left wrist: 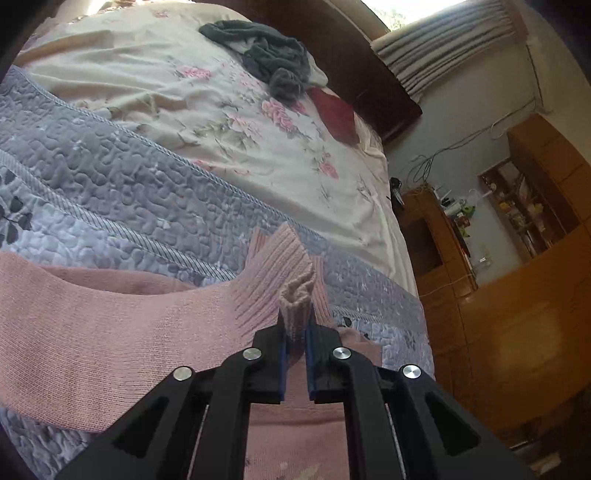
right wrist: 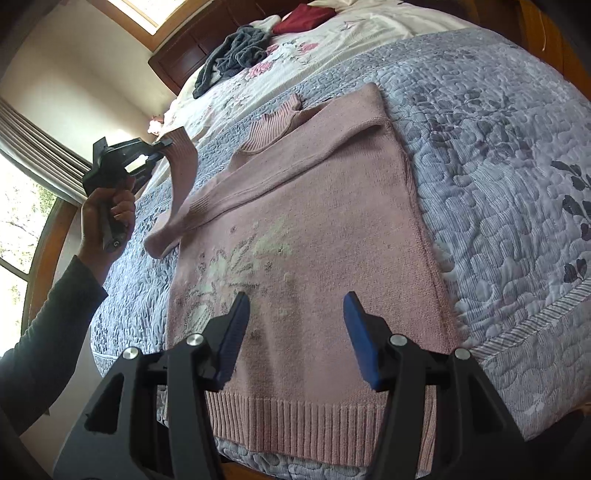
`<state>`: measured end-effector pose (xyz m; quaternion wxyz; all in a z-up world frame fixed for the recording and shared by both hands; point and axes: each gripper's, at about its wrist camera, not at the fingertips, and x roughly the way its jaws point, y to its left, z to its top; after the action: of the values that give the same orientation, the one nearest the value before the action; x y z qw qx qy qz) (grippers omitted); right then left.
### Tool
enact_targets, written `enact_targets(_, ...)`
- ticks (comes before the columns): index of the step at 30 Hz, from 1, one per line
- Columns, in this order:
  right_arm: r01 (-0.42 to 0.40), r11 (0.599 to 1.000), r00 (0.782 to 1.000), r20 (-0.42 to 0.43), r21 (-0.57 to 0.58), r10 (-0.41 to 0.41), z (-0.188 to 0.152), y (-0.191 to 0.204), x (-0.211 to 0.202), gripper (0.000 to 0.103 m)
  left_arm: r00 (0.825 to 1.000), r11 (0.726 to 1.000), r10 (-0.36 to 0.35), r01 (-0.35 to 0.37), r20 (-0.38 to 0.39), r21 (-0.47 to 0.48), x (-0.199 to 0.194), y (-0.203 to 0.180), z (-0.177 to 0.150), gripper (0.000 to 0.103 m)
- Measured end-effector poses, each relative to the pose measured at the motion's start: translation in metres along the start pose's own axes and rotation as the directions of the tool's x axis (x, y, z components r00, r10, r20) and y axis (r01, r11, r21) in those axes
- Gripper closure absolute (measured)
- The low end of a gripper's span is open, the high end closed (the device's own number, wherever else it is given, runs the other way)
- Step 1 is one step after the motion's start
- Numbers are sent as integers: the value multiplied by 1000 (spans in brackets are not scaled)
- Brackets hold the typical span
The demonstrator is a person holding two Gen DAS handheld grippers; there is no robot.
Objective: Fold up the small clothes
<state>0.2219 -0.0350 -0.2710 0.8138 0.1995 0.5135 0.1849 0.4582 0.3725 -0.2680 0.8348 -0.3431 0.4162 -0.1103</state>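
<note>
Pink sweater (right wrist: 314,229) on quilted bed (right wrist: 498,155), left hand-held gripper (left wrist: 295,332) pinching cuff (left wrist: 295,295), right (right wrist: 295,325) wide

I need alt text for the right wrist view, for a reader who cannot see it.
A pink sweater lies flat on a grey quilt, one sleeve folded across its chest. The left gripper lifts the other sleeve's cuff, while the right gripper hovers open above the hem.

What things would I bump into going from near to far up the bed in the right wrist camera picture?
Open right gripper → ribbed hem of the pink knit sweater → its pale flower pattern → its ribbed collar → crumpled dark grey garment → dark red cloth.
</note>
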Motion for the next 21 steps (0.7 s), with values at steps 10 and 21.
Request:
enact_targets(10,-172,977,978,-97,123,185,74,18,68,28,995,988,-94,97,31,-117,-17,72,-70,30)
enact_targets(21,-122,945,921,-321,303,221,214,28,267,45,865,885,-423,458,269,-83,-138,173,-71,26)
